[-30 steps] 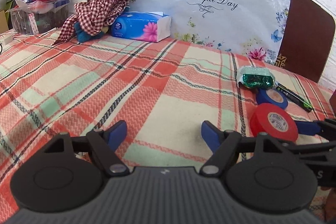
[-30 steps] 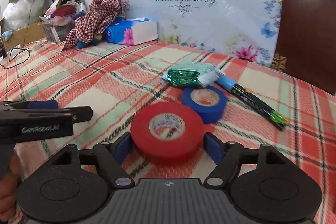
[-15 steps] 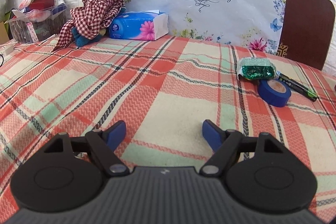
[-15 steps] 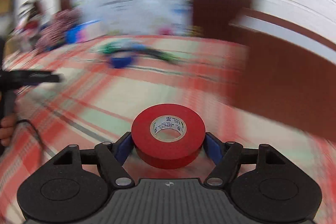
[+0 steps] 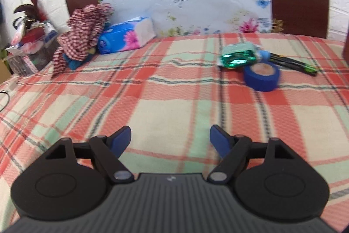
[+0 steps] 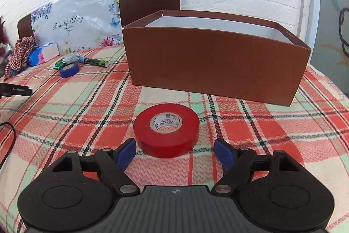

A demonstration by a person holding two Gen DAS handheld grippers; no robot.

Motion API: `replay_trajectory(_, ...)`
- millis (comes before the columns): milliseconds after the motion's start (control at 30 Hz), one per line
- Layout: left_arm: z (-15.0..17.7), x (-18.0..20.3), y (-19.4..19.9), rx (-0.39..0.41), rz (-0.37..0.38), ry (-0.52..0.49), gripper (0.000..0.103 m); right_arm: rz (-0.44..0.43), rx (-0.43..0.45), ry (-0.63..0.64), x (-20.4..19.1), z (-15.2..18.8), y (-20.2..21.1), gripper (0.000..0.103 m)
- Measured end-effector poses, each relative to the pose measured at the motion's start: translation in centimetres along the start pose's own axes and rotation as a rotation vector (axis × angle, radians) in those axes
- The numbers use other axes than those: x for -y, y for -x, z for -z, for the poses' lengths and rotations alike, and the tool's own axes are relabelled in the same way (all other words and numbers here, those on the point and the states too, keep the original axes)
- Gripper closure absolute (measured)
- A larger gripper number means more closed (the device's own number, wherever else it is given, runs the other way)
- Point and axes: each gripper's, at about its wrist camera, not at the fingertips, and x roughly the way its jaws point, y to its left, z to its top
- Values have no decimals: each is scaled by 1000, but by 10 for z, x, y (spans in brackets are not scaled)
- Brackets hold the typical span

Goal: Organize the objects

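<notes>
Red tape roll (image 6: 166, 130) lies flat on the plaid cloth (image 6: 272, 137) of the bench, just ahead of the right tool (image 6: 175, 151) and a little left of its middle. That tool's jaws are opening; the roll sits beyond the blue pads (image 6: 126, 152), and neither pad presses on it (the left pad is close to its side, the right one well clear). Behind the roll stands a brown cardboard box (image 6: 216, 64), open at the top with a white inside, near the roll but not touching it.

Off to the far left in the right wrist view lie a blue tape roll (image 6: 69, 69), a green foil packet (image 6: 63, 61) and a dark marker (image 6: 96, 61), grouped close together. The black tip of the left tool shows at that view's left edge.

In the left wrist view the left tool (image 5: 170, 141) hangs wide over bare cloth with nothing between its pads. Ahead and to its right are the blue tape roll (image 5: 261, 76), the green foil packet (image 5: 237, 57) just behind it, and the marker (image 5: 293, 62). Farther back on the left sit a blue tissue pack (image 5: 125, 36) and a checked rag (image 5: 84, 30) beside it.
</notes>
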Motion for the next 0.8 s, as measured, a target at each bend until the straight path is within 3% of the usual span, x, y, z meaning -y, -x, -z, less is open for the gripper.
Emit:
replay_trajectory(300, -14, 81, 24, -4, 101, -129, 23, -51, 30, -77, 13, 2, 1, 25)
replay_trajectory(800, -32, 169, 64, -28, 278, -263, 26, -124, 54, -136, 24, 4, -4, 20)
